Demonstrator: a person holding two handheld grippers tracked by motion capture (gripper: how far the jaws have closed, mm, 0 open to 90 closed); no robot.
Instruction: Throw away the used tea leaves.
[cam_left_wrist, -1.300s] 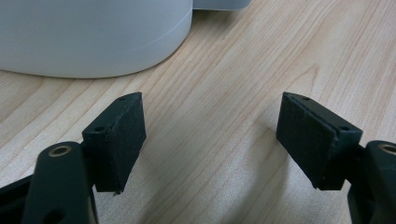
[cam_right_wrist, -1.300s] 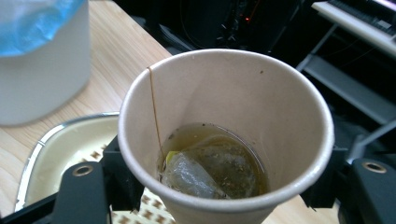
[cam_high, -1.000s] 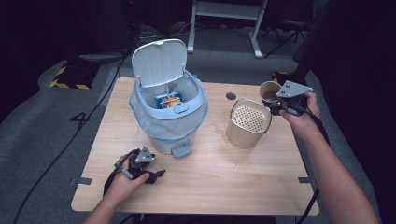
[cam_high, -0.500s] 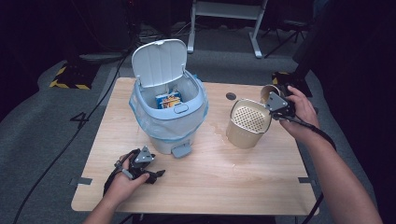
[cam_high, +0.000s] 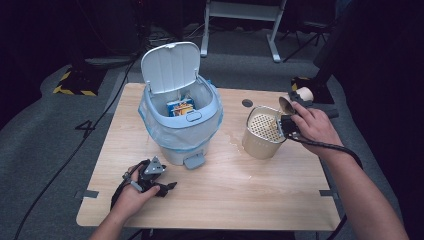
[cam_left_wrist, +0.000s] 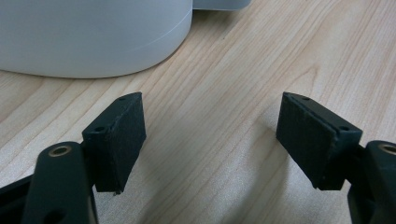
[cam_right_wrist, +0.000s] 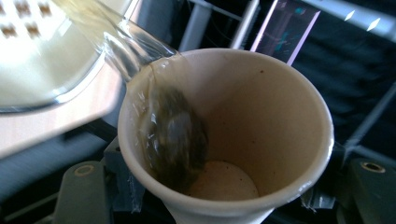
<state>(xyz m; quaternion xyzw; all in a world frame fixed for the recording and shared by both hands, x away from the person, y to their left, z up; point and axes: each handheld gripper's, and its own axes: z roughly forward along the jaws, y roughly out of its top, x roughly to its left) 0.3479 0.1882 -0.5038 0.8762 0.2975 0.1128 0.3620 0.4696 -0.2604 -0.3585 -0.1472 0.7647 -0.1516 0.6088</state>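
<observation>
High view has your right gripper (cam_high: 285, 116) at the table's (cam_high: 240, 190) far right, clamped on a paper cup (cam_high: 286, 105) tipped over the beige strainer container (cam_high: 262, 132). Right gripper view shows liquid (cam_right_wrist: 126, 46) running out over the cup's rim and a dark tea bag (cam_right_wrist: 175, 135) clinging inside. Your left gripper (cam_high: 150, 175) rests near left, jaws spread wide with nothing between them, just beside the blue bin (cam_high: 180, 120), whose lid stands open.
</observation>
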